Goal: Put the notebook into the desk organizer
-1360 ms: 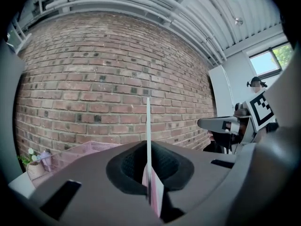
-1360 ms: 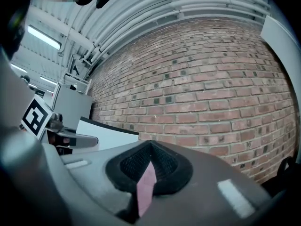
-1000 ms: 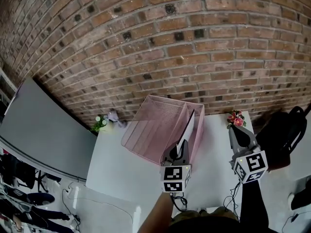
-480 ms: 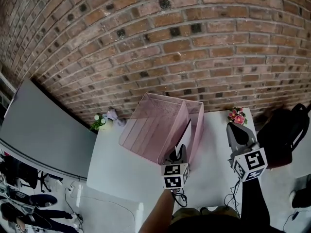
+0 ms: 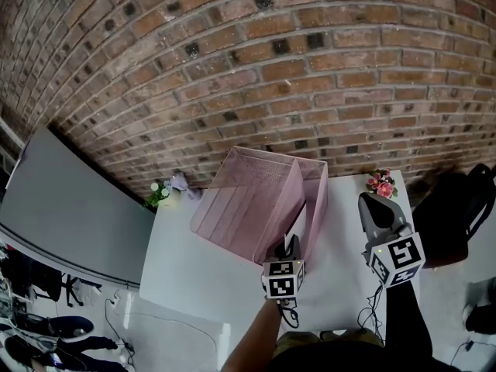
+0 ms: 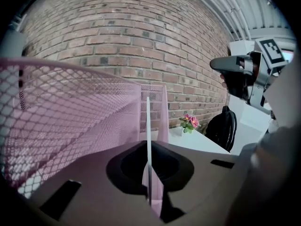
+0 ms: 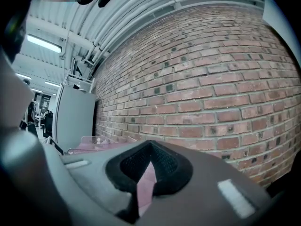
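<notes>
My left gripper (image 5: pixel 292 244) has its jaws closed down to a thin slit, clamped on the notebook (image 5: pixel 296 225). In the left gripper view the notebook (image 6: pixel 148 126) shows edge-on as one thin white line that rises upright from between the pads. From the head view it stands in the narrow slot on the 3 o'clock side of the pink mesh desk organizer (image 5: pixel 248 200), with its lower part below the rim. I can't tell whether it touches the bottom.

My right gripper (image 5: pixel 372 201) hangs over the white table (image 5: pixel 186 270), well apart at 3 o'clock from the left one. Its jaws are brought together with nothing between them. In its own view the right gripper (image 7: pixel 148 160) shows only a sliver of pink past the pads.

The left gripper view alone shows how closely the organizer's big mesh wall (image 6: pixel 70 121) flanks the notebook at 9 o'clock. It also catches the right gripper (image 6: pixel 231 66) at 2 o'clock. The pink flowers (image 6: pixel 189 122) sit by the brick wall (image 6: pixel 117 36), and a black bag (image 6: pixel 222 128) is just beside them. The right gripper view adds ceiling lights (image 7: pixel 44 42) at 10 o'clock. Only the head view shows the grey panel (image 5: pixel 62 208) at 9 o'clock.
</notes>
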A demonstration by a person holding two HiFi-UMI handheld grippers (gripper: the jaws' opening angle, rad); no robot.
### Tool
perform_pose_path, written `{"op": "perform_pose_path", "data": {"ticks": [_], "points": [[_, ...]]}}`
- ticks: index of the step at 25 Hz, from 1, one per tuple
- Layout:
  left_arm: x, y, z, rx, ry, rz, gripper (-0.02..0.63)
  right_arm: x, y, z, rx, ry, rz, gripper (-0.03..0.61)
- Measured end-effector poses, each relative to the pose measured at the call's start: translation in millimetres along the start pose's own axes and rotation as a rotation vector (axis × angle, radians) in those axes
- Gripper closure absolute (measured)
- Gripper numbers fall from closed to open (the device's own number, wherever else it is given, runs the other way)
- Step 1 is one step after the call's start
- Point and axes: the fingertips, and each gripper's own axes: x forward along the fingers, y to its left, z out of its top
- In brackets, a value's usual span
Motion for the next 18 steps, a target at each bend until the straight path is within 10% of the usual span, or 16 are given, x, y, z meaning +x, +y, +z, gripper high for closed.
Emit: {"op": "perform_pose_path", "data": {"ticks": [18], "points": [[-11, 1, -4, 0.019, -0.011, 0.002, 0.598, 4, 23, 3, -0.005, -0.006, 0.036, 0.578]]}}
